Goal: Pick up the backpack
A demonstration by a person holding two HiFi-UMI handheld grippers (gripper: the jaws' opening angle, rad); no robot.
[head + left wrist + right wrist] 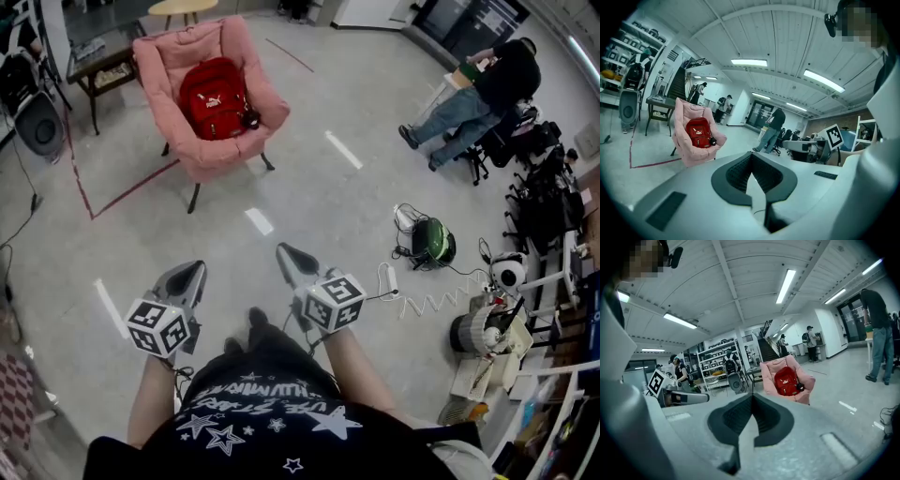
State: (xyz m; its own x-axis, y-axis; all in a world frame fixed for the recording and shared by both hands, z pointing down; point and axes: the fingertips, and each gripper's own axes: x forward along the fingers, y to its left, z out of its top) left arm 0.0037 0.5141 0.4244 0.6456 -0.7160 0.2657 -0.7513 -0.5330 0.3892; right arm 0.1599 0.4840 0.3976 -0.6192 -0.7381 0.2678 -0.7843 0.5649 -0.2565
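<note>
A red backpack (215, 97) sits upright in a pink padded chair (175, 62) far across the grey floor. It also shows as the backpack (698, 132) in the left gripper view and the backpack (786, 380) in the right gripper view. My left gripper (195, 268) and right gripper (284, 250) are held side by side close to my body, both pointing toward the chair and well short of it. Both stand shut with nothing between the jaws.
A dark table (98, 67) stands left of the chair, with red tape lines (131, 187) on the floor. A person (478, 94) leans over a desk at the far right. A green device (433, 240), cables and cluttered equipment (487, 328) line the right side.
</note>
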